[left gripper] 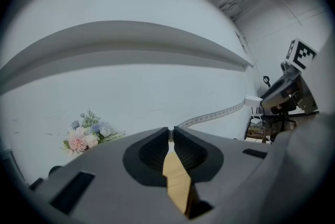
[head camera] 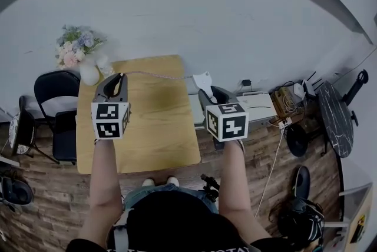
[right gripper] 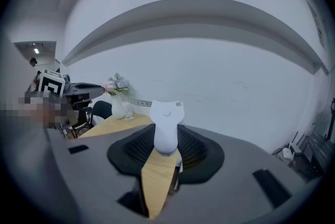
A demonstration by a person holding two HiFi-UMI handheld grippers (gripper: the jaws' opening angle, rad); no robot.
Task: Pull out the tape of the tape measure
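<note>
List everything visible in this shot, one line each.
table: one, light wood, centre, against the white wall
flowers: one bunch, pink and blue, in the vase
vase: one, white, far left corner of the table
tape measure case: one, white, above the table's far right edge
tape: one, pale with printed marks, stretched from the case to the left claw
chair: at least one, black, left of the table
round table: one, black, far right
cardboard box: one, brown, right, among cables
left claw: grey, shut on the tape's end
right claw: grey, shut on the case
marker cubes: two, black and white, one per gripper
</note>
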